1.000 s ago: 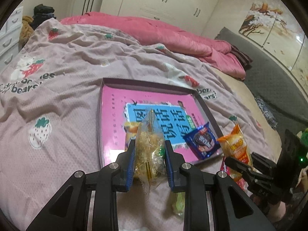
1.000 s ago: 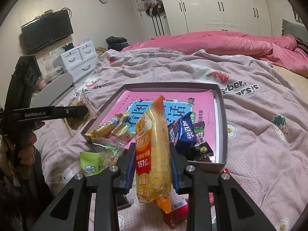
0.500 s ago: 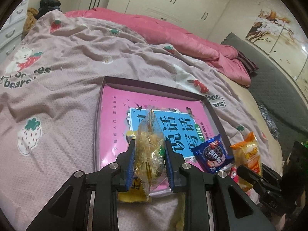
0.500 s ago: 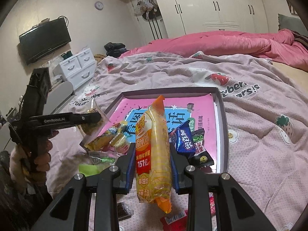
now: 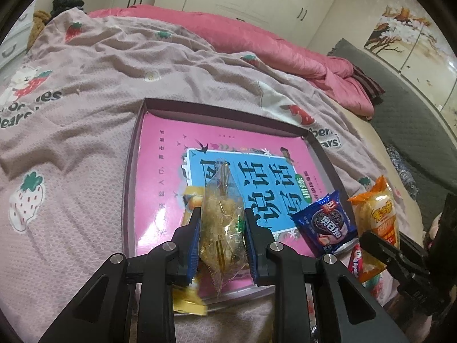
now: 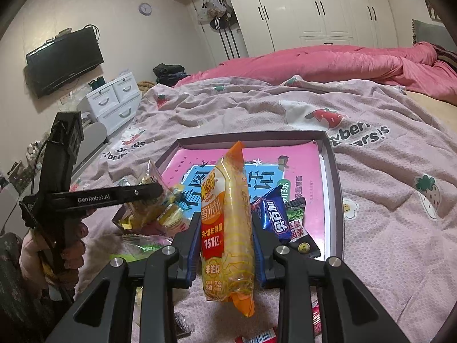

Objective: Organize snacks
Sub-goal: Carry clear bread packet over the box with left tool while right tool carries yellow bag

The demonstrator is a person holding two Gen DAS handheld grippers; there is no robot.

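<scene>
The left gripper is closed on a clear packet of pale, flaky snack, held upright over the near edge of a shallow box; no writing can be read on it. The right gripper is clamped on a long yellow and orange rice-cracker pack, held upright above the box's near edge; "151亿" and "非油炸" are printed on its red and yellow panels. On the left gripper's side arm, seen from the right wrist, "GenRobot.AI" is printed in white. The box floor is lined with a pink sheet bearing large Chinese characters on a blue panel. A blue cookie packet with a dark sandwich biscuit pictured on it is propped at the box's near right corner, with a green-patterned packet just beside it. The box is set on a pink blanket printed with strawberries and the word "bears".
</scene>
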